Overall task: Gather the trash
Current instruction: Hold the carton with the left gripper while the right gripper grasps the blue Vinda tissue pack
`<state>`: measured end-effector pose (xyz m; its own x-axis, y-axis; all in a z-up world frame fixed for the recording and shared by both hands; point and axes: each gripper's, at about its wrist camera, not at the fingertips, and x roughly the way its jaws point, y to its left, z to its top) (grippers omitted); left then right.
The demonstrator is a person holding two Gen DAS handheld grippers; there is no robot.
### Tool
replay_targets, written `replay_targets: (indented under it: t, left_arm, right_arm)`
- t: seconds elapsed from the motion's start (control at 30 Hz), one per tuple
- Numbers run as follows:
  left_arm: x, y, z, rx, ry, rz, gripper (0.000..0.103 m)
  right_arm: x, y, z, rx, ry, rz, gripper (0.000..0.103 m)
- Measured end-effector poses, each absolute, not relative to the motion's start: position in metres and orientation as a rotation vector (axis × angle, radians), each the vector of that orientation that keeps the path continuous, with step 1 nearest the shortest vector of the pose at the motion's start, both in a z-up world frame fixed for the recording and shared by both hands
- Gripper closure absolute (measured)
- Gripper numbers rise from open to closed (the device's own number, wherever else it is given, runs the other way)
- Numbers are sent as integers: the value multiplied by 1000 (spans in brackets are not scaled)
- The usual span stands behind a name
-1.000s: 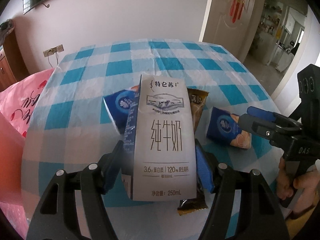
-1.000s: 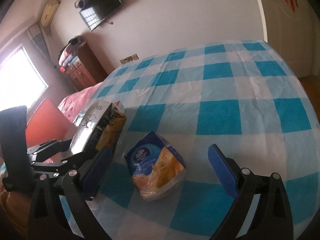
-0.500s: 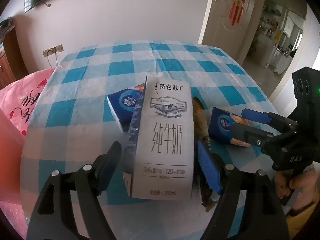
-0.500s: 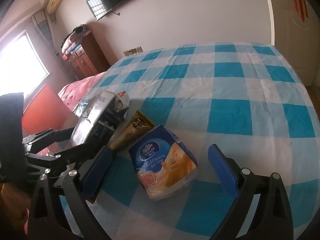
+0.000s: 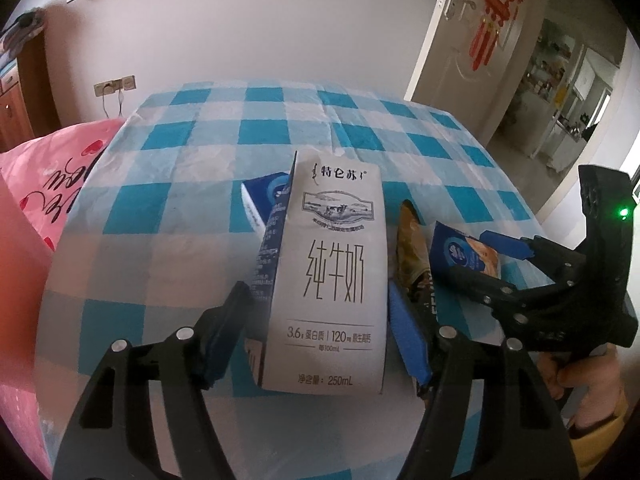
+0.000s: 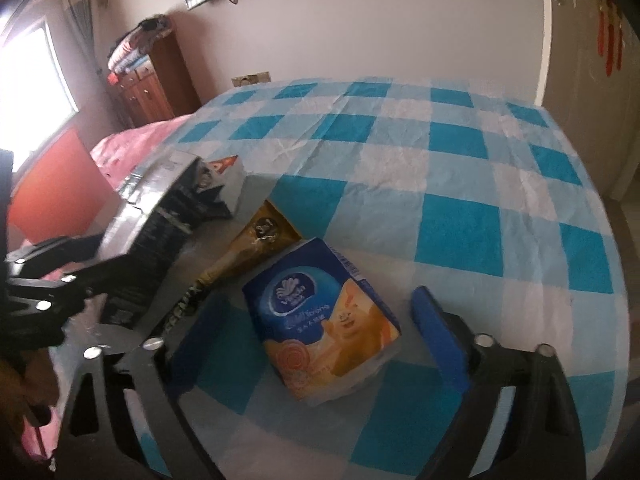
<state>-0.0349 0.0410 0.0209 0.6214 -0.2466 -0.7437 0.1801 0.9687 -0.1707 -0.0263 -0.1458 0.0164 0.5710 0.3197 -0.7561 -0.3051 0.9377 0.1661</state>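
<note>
A white and dark blue milk carton hangs tilted above the checked table. My left gripper is closing, and its pads press on the carton's sides. The carton also shows at the left of the right wrist view. A brown coffee sachet lies loose on the cloth beside it. My right gripper straddles a blue and orange tissue pack. Its jaws are closing, and gaps remain on both sides of the pack. A second blue tissue pack lies behind the carton.
Pink bedding borders the table's left side. A wooden dresser stands against the far wall under a mounted TV. An open door is at the right. A person's hand holds the right gripper's handle.
The brown sachet, earlier pinched beside the carton, has dropped free onto the cloth. The left jaws widened, then narrowed again. The right gripper moved in around the tissue pack and its jaws narrowed.
</note>
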Motion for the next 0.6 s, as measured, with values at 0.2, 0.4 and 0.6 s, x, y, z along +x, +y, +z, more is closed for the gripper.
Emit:
replay_targets:
  t: [0.2,0.4,0.6]
  left_arm:
    - [-46,50,32,-105,837,-260,34]
    - [-58,61,39,-129,816,-278,34]
    - [-68,75,39,-161,810,-292,35]
  right_arm:
    - [-25,-145,16,-13,886,331,32]
    - [-27,-139,16,-54,881,328,42]
    - [-33,-136,19,-78,855,324,60]
